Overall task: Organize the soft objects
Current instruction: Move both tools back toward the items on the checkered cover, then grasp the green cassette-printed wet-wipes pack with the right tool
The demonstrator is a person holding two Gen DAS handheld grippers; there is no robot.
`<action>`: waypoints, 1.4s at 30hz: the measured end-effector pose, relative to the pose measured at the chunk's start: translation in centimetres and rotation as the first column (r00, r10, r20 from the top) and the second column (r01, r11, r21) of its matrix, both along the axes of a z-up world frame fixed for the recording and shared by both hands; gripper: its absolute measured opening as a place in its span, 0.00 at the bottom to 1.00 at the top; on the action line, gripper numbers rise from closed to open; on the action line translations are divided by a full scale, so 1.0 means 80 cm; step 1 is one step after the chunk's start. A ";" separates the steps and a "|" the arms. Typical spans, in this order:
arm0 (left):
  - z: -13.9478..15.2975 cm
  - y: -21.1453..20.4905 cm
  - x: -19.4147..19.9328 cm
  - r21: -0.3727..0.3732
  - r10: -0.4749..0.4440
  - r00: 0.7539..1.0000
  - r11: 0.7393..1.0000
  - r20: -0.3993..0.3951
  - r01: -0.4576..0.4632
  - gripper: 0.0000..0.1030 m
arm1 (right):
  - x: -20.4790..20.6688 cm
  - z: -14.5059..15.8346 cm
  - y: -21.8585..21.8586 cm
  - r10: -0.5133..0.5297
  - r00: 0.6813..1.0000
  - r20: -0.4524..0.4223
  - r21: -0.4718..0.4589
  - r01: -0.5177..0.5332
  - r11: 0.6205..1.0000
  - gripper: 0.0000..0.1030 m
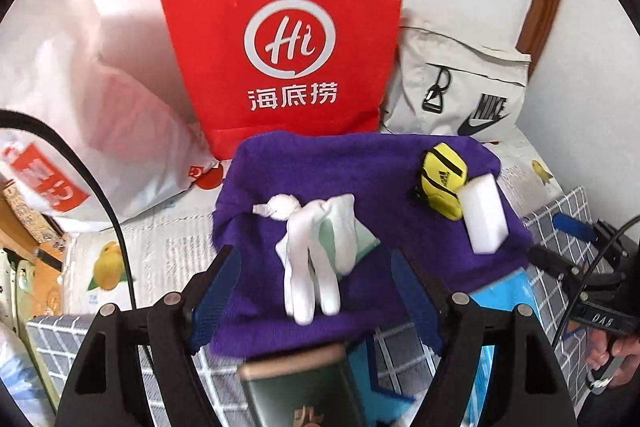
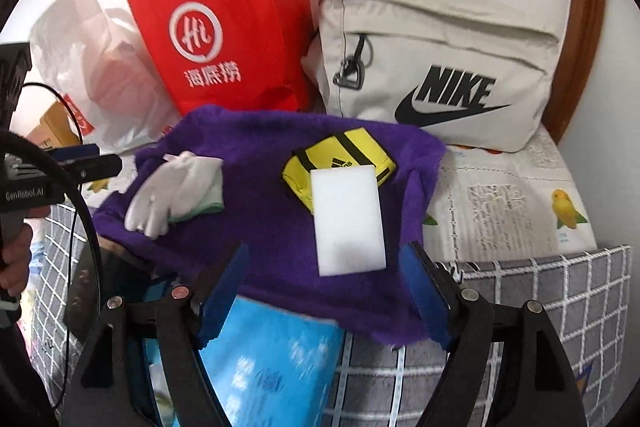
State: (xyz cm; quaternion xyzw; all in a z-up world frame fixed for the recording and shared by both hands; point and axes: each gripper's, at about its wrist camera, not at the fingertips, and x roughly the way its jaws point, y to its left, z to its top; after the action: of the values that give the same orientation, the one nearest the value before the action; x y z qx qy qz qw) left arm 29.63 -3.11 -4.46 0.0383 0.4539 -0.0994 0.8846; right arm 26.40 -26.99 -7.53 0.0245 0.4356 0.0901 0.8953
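Above the purple towel (image 1: pixel 360 167), both grippers (image 1: pixel 316 291) (image 2: pixel 326 291) angle downward — jaws apart.

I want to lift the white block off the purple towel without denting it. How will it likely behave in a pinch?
The white block looks like a foam sponge: probably very light and squashy. It overlaps the yellow pouch, so it may tip when nudged.

Ahead of the blue-padded left gripper (image 1: pixel 316 291) a fuzzy purple cloth (image 1: pixel 360 163) carries white fabric gloves (image 1: pixel 312 259), a yellow pouch with black stripes (image 1: pixel 442 179) and a plain white foam block (image 2: pixel 348 219); beyond stand a red paper bag with white logo (image 1: pixel 280 35) and a beige canvas bag with black lettering (image 2: pixel 440 67); under the right gripper (image 2: pixel 326 291), grey cloth with a white grid (image 2: pixel 560 291)
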 end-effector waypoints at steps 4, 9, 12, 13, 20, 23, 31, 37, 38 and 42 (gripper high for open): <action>0.017 0.002 -0.041 0.017 0.001 0.999 1.000 0.046 -0.002 0.74 | -0.030 0.021 0.003 0.005 1.000 0.026 -0.006 -0.005 1.000 0.76; 0.030 0.007 -0.089 0.028 -0.011 0.997 1.000 0.077 0.009 0.74 | -0.069 0.036 0.007 0.002 0.999 0.049 -0.010 -0.001 1.000 0.76; 0.035 0.019 -0.112 0.021 -0.016 0.996 1.000 0.084 0.014 0.74 | -0.093 0.042 0.009 -0.004 0.998 0.063 0.000 0.004 1.000 0.76; 0.036 0.026 -0.120 0.009 -0.002 0.997 1.000 0.083 0.002 0.74 | -0.102 0.043 0.009 -0.003 0.998 0.068 0.011 0.002 1.000 0.76; 0.029 0.073 -0.167 -0.078 0.077 0.996 0.994 0.050 -0.073 0.74 | -0.161 0.033 0.030 0.041 0.998 0.050 0.051 -0.043 0.998 0.76; 0.020 0.089 -0.184 -0.108 0.109 0.994 0.989 0.029 -0.106 0.74 | -0.194 0.020 0.051 0.088 0.996 0.026 0.052 -0.090 0.995 0.76; -0.002 0.098 -0.224 -0.107 0.133 0.991 0.985 -0.005 -0.132 0.74 | -0.250 -0.029 0.114 0.183 0.981 -0.058 0.085 -0.178 0.980 0.71; -0.014 0.102 -0.242 -0.110 0.129 0.991 0.985 -0.020 -0.130 0.74 | -0.243 -0.055 0.141 0.175 0.980 -0.097 0.066 -0.169 0.983 0.65; -0.017 0.103 -0.243 -0.110 0.132 0.991 0.985 -0.025 -0.134 0.74 | -0.242 -0.058 0.144 0.173 0.980 -0.095 0.074 -0.167 0.983 0.66; -0.026 0.103 -0.246 -0.111 0.130 0.991 0.985 -0.042 -0.134 0.74 | -0.232 -0.071 0.154 0.142 0.986 -0.089 0.047 -0.138 0.989 0.65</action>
State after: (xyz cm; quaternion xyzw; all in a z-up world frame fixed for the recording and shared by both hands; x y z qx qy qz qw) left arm 9.96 5.11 -6.56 -0.0443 0.4643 -0.0668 0.8821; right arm 7.81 -14.67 -13.19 0.0162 0.4750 0.1604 0.8651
